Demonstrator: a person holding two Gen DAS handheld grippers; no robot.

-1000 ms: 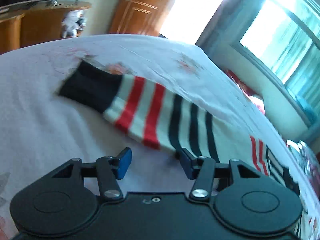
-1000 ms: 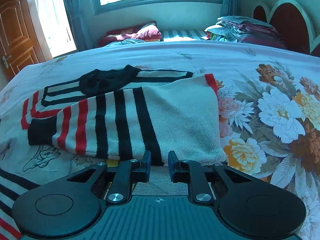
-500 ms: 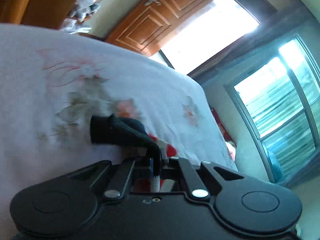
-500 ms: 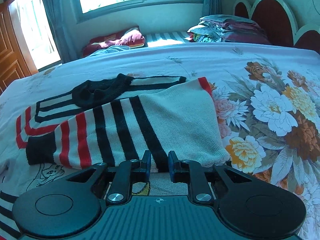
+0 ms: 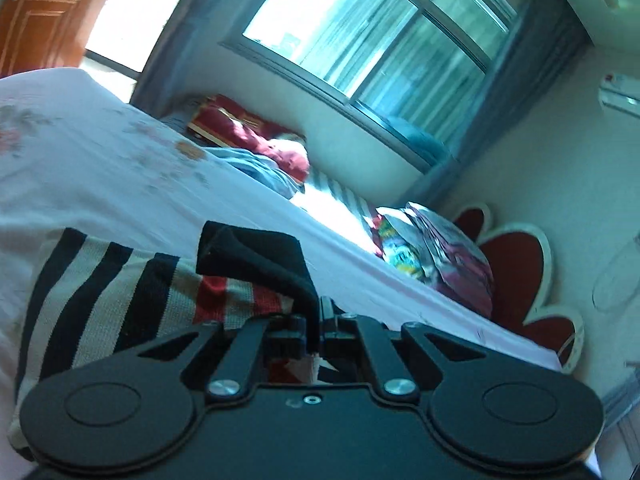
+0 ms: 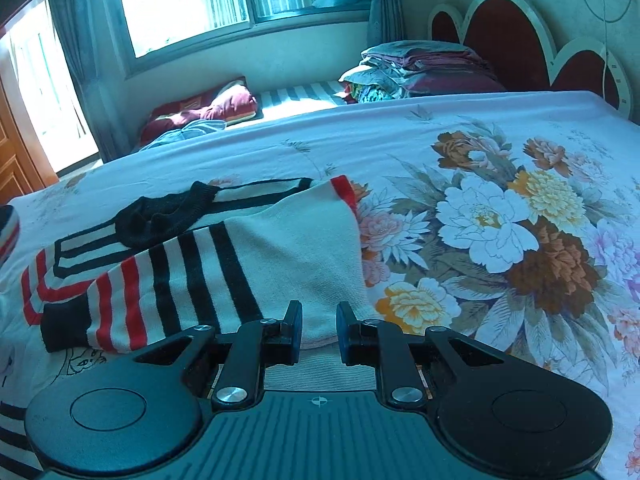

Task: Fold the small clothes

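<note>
The left gripper point(image 5: 316, 320), jaws newly pressed together on the sweater's black cuff point(image 5: 256, 260), is carrying the sleeve across the sweater point(image 6: 208, 264) on the bed point(image 6: 460, 128); the right gripper point(image 6: 318, 330), jaws slightly spread over the hem, is holding nothing.

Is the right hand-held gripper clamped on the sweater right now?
No: in the right wrist view the right hand-held gripper shows a clear gap between its fingers, with the striped sweater lying flat beyond them.

The sweater point(image 6: 248, 264) runs off the right wrist view's left edge and under the right gripper point(image 6: 319, 330), hiding its hem.
</note>
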